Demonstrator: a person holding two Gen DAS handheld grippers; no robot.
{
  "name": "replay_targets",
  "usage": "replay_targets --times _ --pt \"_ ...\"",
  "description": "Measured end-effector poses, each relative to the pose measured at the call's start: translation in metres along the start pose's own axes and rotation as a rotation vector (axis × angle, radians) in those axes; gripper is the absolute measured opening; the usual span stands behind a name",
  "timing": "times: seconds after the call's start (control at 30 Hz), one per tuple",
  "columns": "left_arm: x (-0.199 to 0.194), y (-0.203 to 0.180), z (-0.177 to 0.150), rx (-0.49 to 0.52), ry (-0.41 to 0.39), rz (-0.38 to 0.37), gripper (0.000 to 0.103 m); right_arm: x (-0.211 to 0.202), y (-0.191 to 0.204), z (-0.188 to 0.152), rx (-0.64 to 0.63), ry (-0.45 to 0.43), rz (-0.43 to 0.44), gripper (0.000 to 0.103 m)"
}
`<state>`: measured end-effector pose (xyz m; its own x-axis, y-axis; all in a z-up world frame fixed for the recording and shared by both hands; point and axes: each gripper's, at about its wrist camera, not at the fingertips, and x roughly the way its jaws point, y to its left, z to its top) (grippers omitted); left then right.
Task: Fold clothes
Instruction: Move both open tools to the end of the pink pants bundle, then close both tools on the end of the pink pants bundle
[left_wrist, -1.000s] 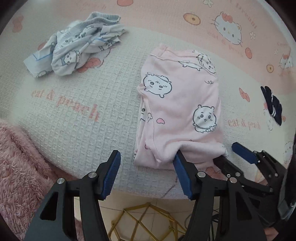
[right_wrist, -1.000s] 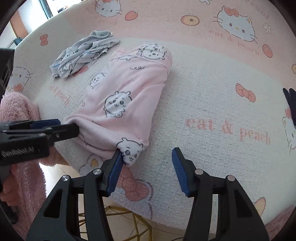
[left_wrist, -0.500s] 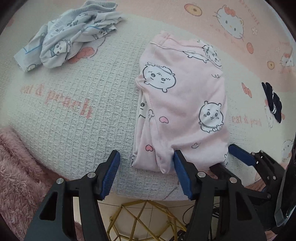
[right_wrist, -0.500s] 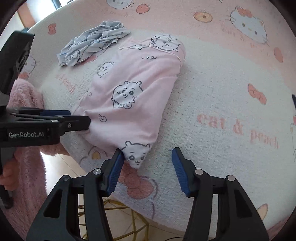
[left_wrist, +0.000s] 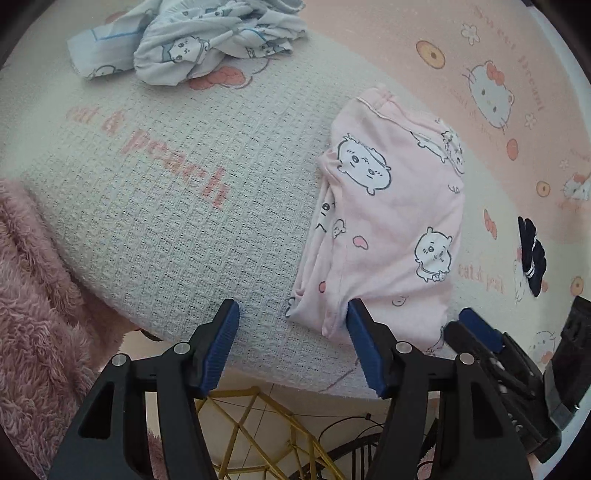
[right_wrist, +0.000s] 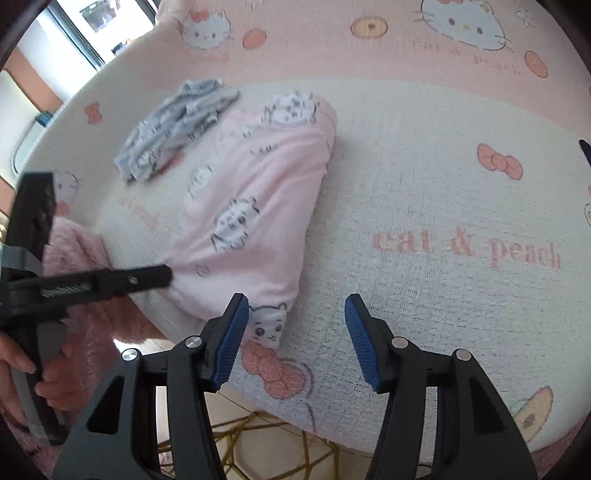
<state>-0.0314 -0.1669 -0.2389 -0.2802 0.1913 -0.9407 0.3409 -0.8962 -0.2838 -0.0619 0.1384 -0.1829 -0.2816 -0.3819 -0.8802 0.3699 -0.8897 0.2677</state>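
Below my tongs I see pale floor tile and a gold wire frame (left_wrist: 255, 417) under the table edge. My left gripper (left_wrist: 291, 345) and right gripper (right_wrist: 295, 336) both gape apart, grasping nothing, at the near rim of the waffle-weave cover (left_wrist: 155, 229) printed "eat & peach". The folded pink garment (left_wrist: 391, 236) lies at that near edge, its hem touching my left tongs' right finger. Pink fluffy fabric (left_wrist: 33, 295) sits left. Farther back lies a crumpled blue-grey garment (left_wrist: 192, 40); a window (right_wrist: 74, 33) shows beyond.
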Motion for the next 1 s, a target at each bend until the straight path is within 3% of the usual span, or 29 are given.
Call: replay_targets --times 0.07,0.1,0.13,0.2,0.27,0.37,0.43,0.5,0.57,0.6,0.63,0.7,0.77,0.9,0.97,1.0 --pt "-0.007 0.006 0.002 0.0 -0.027 0.093 0.063 0.004 0.006 -0.004 -0.061 0.015 -0.071 0.053" --pt "-0.011 0.01 0.004 -0.005 -0.042 0.146 0.063 0.001 0.007 -0.005 -0.082 0.032 -0.149 0.053" --pt "-0.015 0.02 0.006 -0.039 -0.047 0.144 0.063 -0.001 0.006 -0.006 -0.107 0.044 -0.243 0.054" --pt "-0.021 0.037 0.01 -0.128 -0.037 -0.026 0.063 -0.008 -0.004 -0.009 -0.112 0.022 -0.28 0.054" --pt "-0.019 0.04 0.011 -0.157 -0.007 -0.162 0.063 -0.013 -0.019 -0.004 0.007 0.004 -0.14 0.054" --pt "-0.013 0.015 -0.003 -0.084 0.022 -0.153 0.063 -0.012 -0.028 0.004 0.152 -0.029 0.121 0.054" --pt "-0.007 0.002 -0.024 -0.071 0.053 -0.161 0.063 -0.001 -0.018 0.009 0.165 -0.018 0.213 0.054" --pt "-0.003 -0.004 -0.038 -0.075 0.079 -0.182 0.063 0.014 -0.01 0.012 0.15 0.014 0.206 0.054" --pt "0.001 -0.016 -0.044 -0.061 0.076 -0.177 0.061 0.023 -0.001 0.011 0.12 0.022 0.209 0.044" --pt "0.003 -0.022 -0.043 -0.048 0.063 -0.167 0.059 0.027 0.003 0.011 0.105 0.025 0.21 0.019" --pt "0.002 -0.024 -0.041 -0.044 0.04 -0.162 0.056 0.031 0.007 0.011 0.09 0.029 0.212 0.015" --pt "0.004 -0.03 -0.033 -0.045 0.0 -0.157 0.032 0.031 0.01 0.013 0.075 0.021 0.207 0.015" --pt "0.003 -0.036 -0.028 -0.035 -0.034 -0.121 0.018 0.027 0.009 0.011 0.074 0.02 0.225 0.013" --pt "-0.031 -0.018 -0.023 0.007 -0.157 0.023 0.017 0.019 0.023 0.005 0.036 0.028 0.251 0.012" --pt "-0.048 -0.001 -0.02 -0.019 -0.199 0.043 0.017 0.015 0.039 -0.001 -0.014 0.033 0.252 0.012" --pt "-0.044 -0.002 -0.019 -0.025 -0.183 0.032 0.017 0.012 0.047 -0.004 -0.045 0.034 0.253 0.012"
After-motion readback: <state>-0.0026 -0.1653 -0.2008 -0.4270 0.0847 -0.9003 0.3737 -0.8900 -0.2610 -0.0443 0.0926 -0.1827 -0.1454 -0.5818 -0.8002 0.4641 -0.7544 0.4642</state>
